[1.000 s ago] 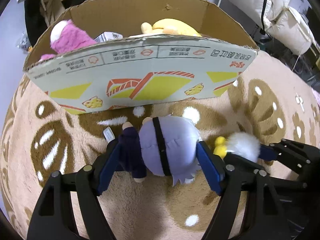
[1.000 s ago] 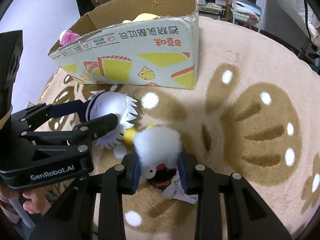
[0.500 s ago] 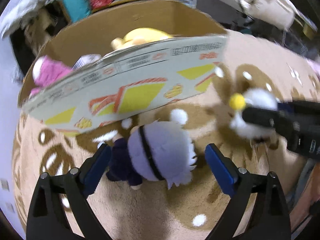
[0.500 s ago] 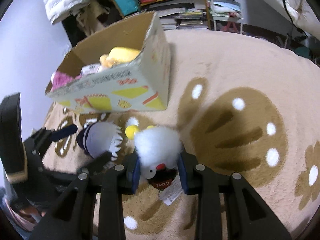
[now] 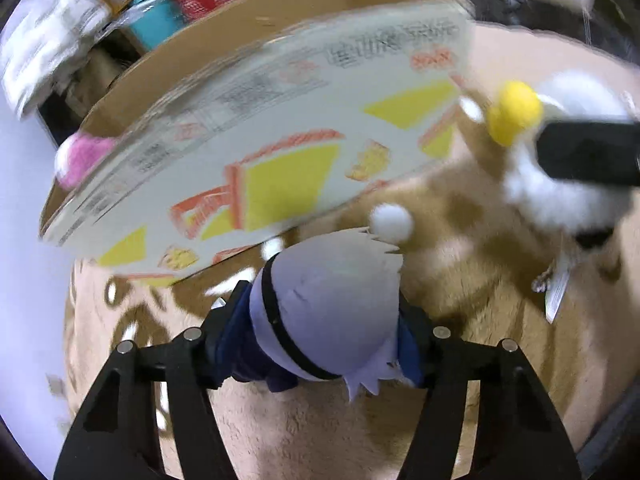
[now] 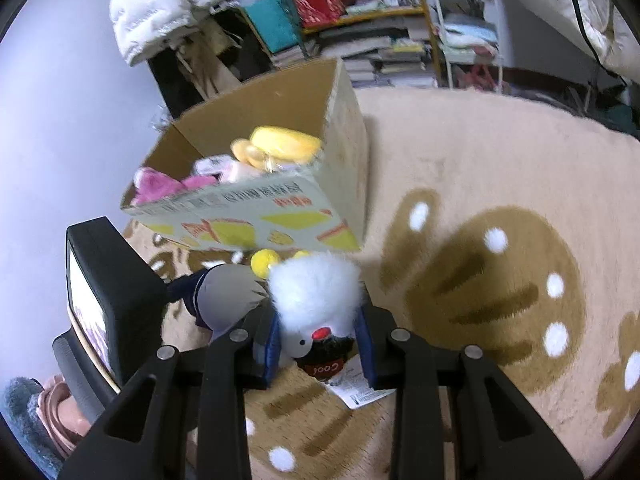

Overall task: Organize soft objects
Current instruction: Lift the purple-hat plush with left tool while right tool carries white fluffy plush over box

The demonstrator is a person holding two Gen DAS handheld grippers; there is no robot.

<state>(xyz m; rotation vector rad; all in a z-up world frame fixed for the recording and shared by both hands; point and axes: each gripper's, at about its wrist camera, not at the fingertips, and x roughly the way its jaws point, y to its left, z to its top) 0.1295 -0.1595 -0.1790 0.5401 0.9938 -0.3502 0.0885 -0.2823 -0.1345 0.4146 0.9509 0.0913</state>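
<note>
Both loads are riding toward the cardboard box (image 6: 344,128) — left gripper (image 5: 320,340) clamping the purple-haired doll (image 5: 332,304), right gripper (image 6: 320,344) clamping the white fluffy plush (image 6: 316,296). Pink plush (image 6: 156,186) and yellow plush (image 6: 286,144) are sitting inside — two still pending.

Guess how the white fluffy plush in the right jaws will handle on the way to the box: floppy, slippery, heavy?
Likely soft: the white fluffy plush bulges above the right gripper pads, so it is squeezed. Probably light, since it is all fuzz and stuffing. Its paper tag hangs loose and may flap or snag on the cardboard box rim.
</note>
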